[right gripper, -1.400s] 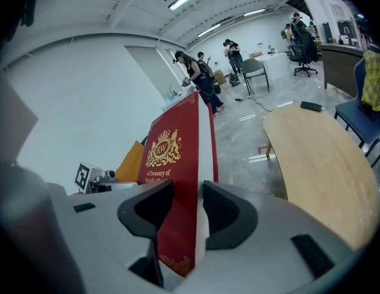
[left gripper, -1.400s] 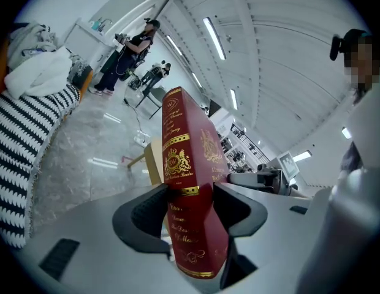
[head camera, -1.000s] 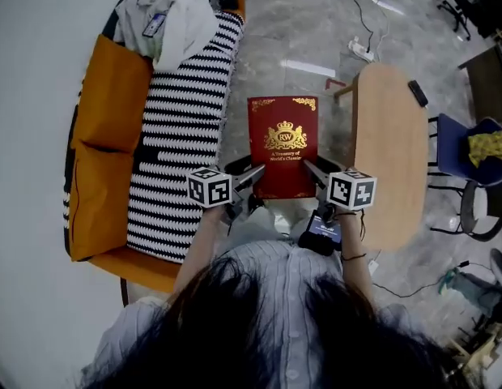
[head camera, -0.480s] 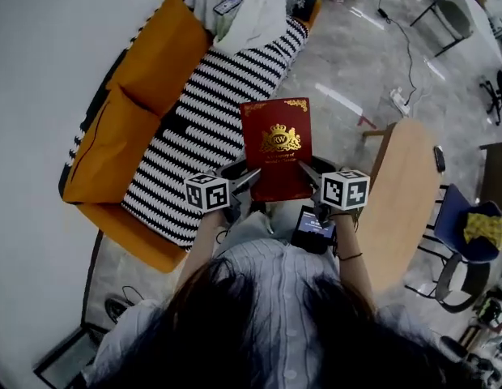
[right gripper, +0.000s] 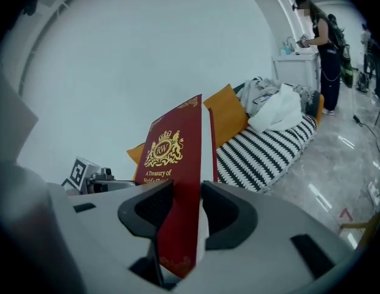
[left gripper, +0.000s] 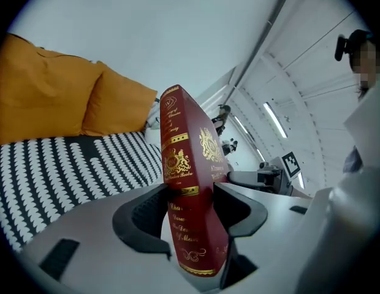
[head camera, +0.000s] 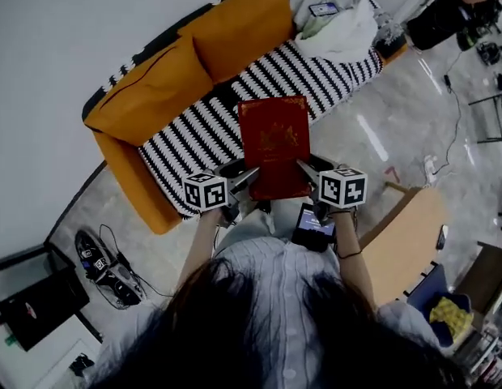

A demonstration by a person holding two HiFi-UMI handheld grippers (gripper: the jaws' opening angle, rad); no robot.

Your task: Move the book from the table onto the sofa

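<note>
Book (head camera: 274,140): held in the air between both grippers, over the striped seat (head camera: 194,140) of the sofa (head camera: 154,96), clear of the table (head camera: 405,241) at near right. Left gripper (left gripper: 193,192): jaws set narrow, pads pressed on both covers at the spine side, near corner; the spine runs straight up between them. Right gripper (right gripper: 187,192): jaws likewise narrow and clamped on the covers at the page-edge side, near corner; the white page block shows between the pads. Book appearance: red hard cover, gold crest in the middle with gold lettering below, gold ornament at the corners, gold print down the spine; closed. In the head view the front cover faces up, long axis pointing away from the person toward the orange back cushions. Pose: both forearms reach forward from the body, grippers side by side, marker cubes (head camera: 206,191) on top, jaws angled inward toward the book's near edge. Clothes pile (head camera: 340,31) lies at the sofa's far right end.
</note>
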